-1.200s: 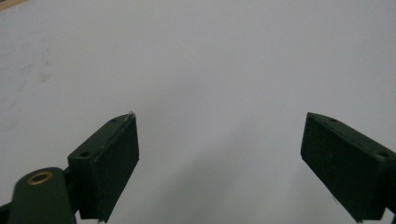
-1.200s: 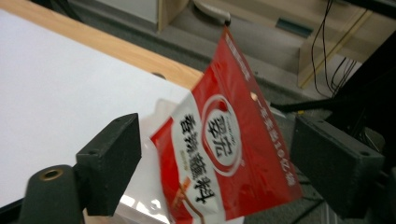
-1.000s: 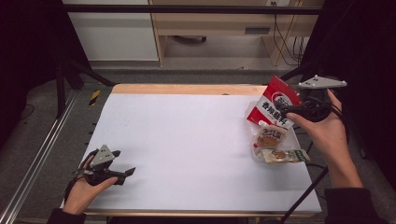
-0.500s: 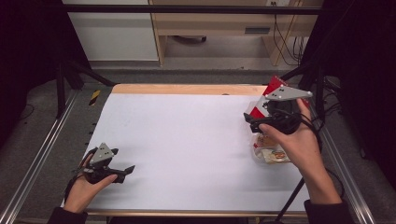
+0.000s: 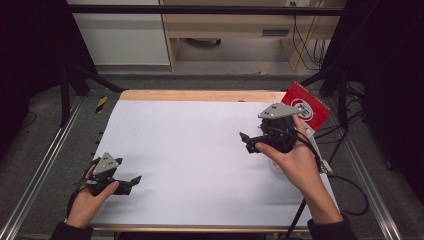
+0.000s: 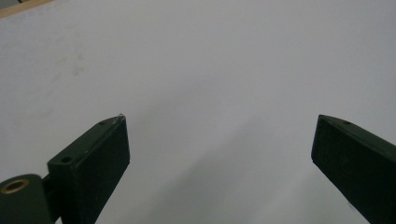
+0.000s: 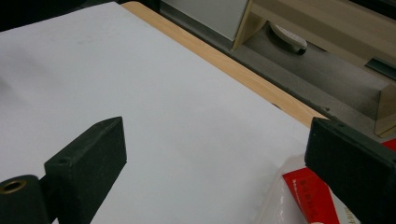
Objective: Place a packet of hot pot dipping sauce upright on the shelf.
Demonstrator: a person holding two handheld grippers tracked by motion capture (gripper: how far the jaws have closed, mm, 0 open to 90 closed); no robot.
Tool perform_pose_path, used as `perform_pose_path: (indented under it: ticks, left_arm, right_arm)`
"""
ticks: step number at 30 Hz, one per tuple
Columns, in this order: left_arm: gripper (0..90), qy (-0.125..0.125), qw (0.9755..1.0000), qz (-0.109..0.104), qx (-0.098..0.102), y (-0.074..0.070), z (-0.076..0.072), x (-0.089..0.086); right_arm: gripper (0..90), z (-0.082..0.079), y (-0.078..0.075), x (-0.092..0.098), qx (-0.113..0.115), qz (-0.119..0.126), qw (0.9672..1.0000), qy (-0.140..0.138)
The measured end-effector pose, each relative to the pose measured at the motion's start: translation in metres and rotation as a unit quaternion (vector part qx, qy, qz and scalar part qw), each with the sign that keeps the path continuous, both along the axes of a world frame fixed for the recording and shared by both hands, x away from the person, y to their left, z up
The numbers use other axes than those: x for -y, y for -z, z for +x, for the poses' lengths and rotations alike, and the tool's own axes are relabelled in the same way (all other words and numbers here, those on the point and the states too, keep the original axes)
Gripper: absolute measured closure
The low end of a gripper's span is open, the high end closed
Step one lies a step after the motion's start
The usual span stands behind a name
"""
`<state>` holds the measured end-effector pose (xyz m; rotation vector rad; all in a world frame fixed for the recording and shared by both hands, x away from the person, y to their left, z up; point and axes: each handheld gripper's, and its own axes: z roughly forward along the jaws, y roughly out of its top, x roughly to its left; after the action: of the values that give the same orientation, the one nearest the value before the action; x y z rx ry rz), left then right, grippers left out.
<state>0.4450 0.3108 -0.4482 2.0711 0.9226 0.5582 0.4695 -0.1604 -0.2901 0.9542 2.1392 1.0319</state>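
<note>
- While the right gripper [image 5: 248,141] hangs over the white-topped bench [image 5: 200,150] with its wooden far edge, its jaws stand wide apart with nothing between them.
- Beside its right-hand jaw in the right gripper view lies a red printed snack packet [image 7: 312,196] in clear plastic wrap, close to that jaw but not touched by it.
- From the high view the red packet [image 5: 312,107] lies behind that gripper's body, away from the jaw tips.
- Resting low at the bench's near left, the left gripper [image 5: 134,181] has just been opening its jaws; they stand wide apart, with bare white bench between them.
</note>
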Motion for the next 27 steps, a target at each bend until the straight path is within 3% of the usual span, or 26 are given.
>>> perform_pose_path:
  ticks: [12,27]
  left_arm:
    - [4.3,-0.002,1.0,0.002,0.005,0.0,-0.001,-0.002]
    - [4.4,-0.007,1.0,0.002,0.007,0.0,-0.001,-0.005]
  right_arm:
    - [6.4,-0.016,0.011,-0.022,0.005,0.006,0.9998,-0.017]
    - [6.5,-0.019,0.039,-0.023,-0.005,0.015,0.9998,-0.011]
